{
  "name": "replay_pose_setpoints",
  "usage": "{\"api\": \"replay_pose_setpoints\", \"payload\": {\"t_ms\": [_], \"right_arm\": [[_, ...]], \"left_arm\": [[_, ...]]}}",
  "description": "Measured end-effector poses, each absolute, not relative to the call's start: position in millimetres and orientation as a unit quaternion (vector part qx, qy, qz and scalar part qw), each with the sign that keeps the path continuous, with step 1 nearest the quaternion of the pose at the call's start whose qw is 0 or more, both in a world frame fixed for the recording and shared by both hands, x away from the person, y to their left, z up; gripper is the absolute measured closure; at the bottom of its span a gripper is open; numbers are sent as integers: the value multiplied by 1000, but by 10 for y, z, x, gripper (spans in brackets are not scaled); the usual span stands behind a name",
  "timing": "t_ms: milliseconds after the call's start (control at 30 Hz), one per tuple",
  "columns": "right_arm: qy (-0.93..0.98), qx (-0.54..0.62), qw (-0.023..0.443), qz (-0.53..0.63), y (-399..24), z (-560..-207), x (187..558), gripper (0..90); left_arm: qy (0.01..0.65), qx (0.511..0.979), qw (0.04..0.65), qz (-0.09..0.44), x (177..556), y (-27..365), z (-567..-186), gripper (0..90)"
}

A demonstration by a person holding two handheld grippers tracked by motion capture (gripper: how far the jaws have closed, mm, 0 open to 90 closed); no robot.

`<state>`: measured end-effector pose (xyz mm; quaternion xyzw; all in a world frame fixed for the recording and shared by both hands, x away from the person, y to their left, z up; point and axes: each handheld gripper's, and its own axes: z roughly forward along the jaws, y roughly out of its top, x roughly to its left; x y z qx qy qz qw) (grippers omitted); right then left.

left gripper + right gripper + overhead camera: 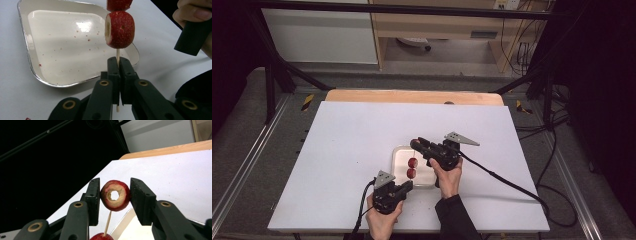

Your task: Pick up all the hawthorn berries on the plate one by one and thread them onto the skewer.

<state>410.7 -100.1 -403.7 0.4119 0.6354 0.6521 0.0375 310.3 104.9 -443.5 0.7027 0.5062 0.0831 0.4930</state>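
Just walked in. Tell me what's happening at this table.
A person is threading cored red fruit onto a thin wooden skewer above a foil tray. The left tool is shut on the skewer, with one fruit piece already on it. The right tool holds another cored piece just above the skewer's tip.

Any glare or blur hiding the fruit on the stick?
Left gripper view: a bright glare patch on the tray, fruit sharp. Right gripper view: dark background at left, cored fruit clear. High view: evenly lit, fruit small.

left tool: jaws clamped | right tool: jaws partly apart, level
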Motion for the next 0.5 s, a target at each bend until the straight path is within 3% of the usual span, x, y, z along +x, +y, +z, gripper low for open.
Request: {"api": "replay_pose_setpoints", "payload": {"t_ms": [500], "right_arm": [[668, 386, 58, 633, -1027, -4032, 4084, 620]], "left_arm": [[510, 696, 502, 53, 3108, 1050, -4432, 882]]}}
